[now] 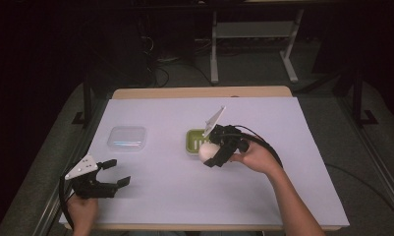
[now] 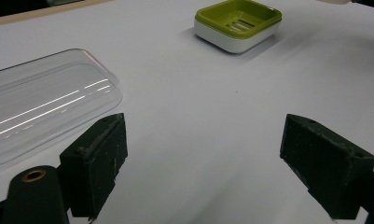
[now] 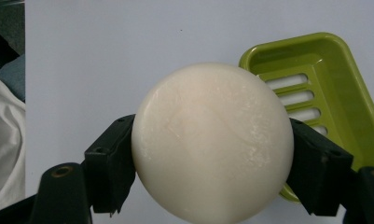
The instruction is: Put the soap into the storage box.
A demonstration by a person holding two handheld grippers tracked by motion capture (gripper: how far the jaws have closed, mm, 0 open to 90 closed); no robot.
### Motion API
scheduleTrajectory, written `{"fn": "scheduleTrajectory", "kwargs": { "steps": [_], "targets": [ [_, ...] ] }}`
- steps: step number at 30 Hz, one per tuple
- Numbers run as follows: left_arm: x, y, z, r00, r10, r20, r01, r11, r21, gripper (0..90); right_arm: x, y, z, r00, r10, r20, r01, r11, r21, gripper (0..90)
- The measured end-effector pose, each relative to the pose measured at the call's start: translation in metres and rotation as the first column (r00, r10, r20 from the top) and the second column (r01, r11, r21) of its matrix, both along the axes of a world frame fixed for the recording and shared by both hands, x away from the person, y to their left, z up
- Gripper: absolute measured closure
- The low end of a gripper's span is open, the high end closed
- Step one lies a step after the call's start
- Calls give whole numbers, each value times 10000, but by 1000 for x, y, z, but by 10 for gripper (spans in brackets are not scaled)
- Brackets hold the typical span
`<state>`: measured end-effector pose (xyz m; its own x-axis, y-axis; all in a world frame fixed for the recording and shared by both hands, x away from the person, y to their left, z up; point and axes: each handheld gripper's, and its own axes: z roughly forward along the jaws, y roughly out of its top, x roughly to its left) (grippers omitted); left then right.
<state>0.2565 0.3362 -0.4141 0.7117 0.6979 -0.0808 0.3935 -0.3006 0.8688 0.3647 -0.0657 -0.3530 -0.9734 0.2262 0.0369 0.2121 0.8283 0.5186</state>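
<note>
One round soap bar (image 3: 211,142) pinched in right gripper (image 1: 219,148), just short of green soap dish (image 3: 324,88); left gripper (image 1: 112,173) spread, idle; placing pending.

Round cream soap (image 3: 211,142) over green dish (image 3: 334,79)

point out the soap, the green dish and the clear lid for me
soap (image 3: 212,140), right gripper view, middle of its rounded face.
green dish (image 2: 238,23), left gripper view, slotted floor.
clear lid (image 1: 127,137), high view, centre of its top.
</note>
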Motion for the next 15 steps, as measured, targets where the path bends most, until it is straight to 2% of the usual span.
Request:
{"fn": "scheduleTrajectory", "kwargs": {
  "steps": [4, 15],
  "targets": [
    [0, 0, 0, 10000, -17, -5, 17, 10000, -10, 145, 4, 4, 3, 10000, 45, 31, -44, 9999, -144, 242],
    [0, 1, 0, 10000, -31, -13, 31, 10000, -21, 145, 14, 12, 12, 9999, 98, 82, -98, 9999, -103, 242]
  ]
}}
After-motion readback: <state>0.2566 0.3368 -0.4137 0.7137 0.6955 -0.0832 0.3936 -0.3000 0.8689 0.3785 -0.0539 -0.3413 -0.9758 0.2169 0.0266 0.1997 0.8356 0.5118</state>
